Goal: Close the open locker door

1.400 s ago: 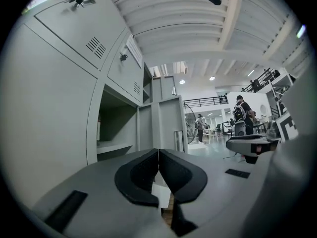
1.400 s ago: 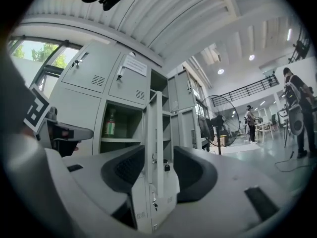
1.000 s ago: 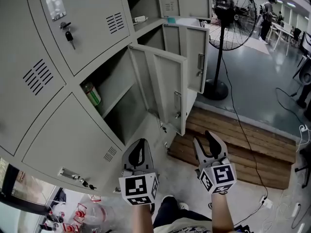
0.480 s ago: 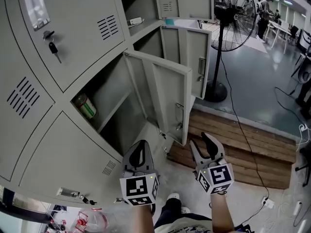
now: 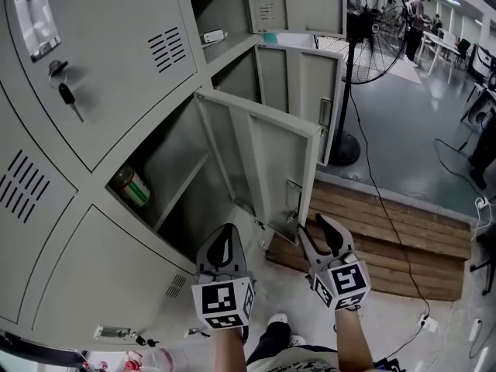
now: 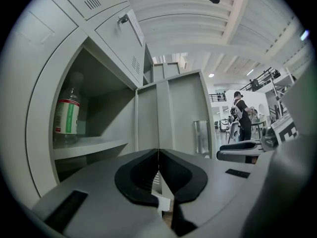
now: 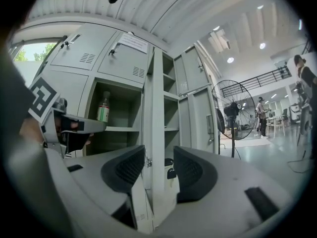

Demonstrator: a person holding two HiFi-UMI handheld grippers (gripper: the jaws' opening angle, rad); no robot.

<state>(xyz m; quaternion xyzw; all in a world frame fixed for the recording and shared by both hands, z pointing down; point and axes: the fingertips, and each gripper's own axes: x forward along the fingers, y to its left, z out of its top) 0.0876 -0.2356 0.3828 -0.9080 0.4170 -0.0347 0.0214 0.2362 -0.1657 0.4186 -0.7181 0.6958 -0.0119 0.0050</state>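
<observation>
Left gripper clenched on nothing, bottle beyond its left finger; right gripper spread wide, the open locker door edge-on straight ahead of its gap.

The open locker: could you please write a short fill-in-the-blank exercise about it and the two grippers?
1. The left gripper has its jaws ____ (open or shut).
2. The right gripper has its jaws ____ (open or shut).
3. On the shelf in the open locker stands a ____.
Missing words: shut; open; bottle.
</observation>
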